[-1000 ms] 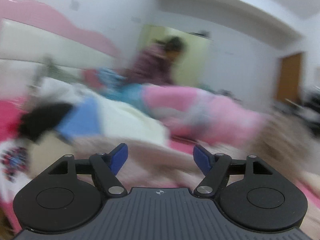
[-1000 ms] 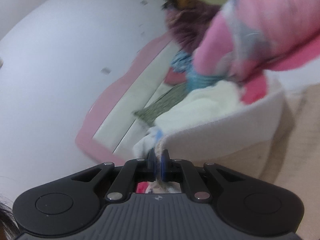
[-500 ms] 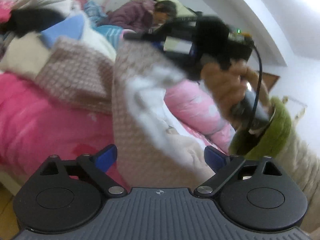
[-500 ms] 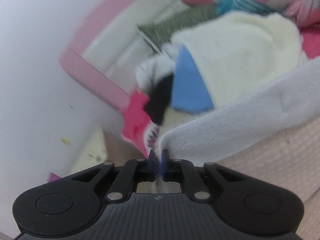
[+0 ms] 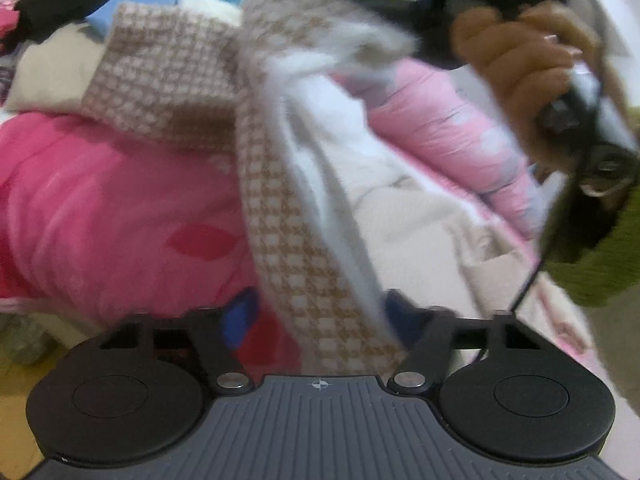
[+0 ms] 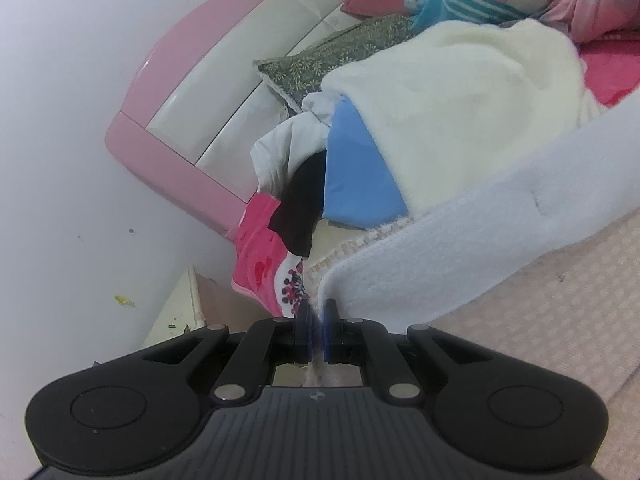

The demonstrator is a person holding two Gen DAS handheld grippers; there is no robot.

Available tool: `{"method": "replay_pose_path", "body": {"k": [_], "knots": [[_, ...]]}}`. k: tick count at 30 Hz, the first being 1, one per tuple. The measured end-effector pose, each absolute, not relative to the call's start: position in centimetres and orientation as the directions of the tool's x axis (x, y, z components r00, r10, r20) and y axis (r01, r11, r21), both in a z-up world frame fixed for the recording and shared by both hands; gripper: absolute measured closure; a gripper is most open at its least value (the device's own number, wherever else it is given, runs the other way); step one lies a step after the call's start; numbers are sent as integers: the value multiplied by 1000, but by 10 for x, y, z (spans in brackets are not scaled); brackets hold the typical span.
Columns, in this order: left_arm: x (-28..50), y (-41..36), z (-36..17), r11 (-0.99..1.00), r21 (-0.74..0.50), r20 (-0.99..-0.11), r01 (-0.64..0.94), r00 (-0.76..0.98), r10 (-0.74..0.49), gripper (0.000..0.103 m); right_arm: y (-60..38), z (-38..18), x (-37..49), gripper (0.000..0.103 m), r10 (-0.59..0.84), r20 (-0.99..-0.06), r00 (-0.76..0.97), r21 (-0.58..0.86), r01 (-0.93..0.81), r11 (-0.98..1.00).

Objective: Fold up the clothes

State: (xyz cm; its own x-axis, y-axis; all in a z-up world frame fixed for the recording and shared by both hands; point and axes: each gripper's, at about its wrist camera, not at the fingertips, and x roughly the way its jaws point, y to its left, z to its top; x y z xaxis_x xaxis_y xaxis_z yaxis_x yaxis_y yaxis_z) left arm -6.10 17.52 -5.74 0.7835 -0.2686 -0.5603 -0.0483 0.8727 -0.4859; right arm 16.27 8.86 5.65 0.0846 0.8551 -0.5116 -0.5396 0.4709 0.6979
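left gripper (image 5: 320,320): low in the middle of the left wrist view. its jaws have just been closing and the checked garment hangs down between the blue pads; the picture is blurred, so i cannot tell if the pads already press the cloth.
right gripper (image 6: 318,330): low centre of the right wrist view, jaws closed tight on the edge of the garment.
checked garment (image 5: 288,216): beige and white check outside, white fleece lining inside. in the left wrist view it runs from the top centre down to the bottom centre as a hanging band; in the right wrist view it goes from the pads to the right edge of the frame.
right hand (image 5: 520,56): upper right of the left wrist view, closed around the handle of the other gripper.
pink blanket (image 5: 100,216): left half of the left wrist view, under the garment.
pile of clothes (image 6: 400,120): cream, blue, black and white pieces, centre to upper right of the right wrist view.
pink headboard (image 6: 192,80): upper left of the right wrist view, against the white wall.
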Motion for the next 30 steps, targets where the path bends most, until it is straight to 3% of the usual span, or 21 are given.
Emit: {"method": "replay_pose_path", "body": {"k": [1,4,6,10,14,23,30], "knots": [[-63,174,-58,878,-475,-569,-57,781,-258,67,83,59,161,98,859,-503,92,698,-543,467],[-70,172,-58,888,-456,-579,-55,776,-249,81,56,68,154,98,880,-459,120,704,-556,442],[-79,172,-57,895,-445,-580,-34,772,-259,83,26,71,145,98,897,-416,147,707,-568,421],[-86,171,-58,911,-411,-594,17,754,-282,83,-53,66,124,98,903,-362,231,704,-568,427],[-91,167,-63,931,-360,-619,55,732,-283,83,-128,32,103,98,879,-363,310,715,-512,476],[-102,151,-79,967,-249,-706,58,672,-222,76,-195,-111,69,98,806,-495,324,814,-151,561],[-107,154,-86,969,-243,-695,50,687,-210,82,-203,-91,44,99,838,-401,369,837,-223,499]]}}
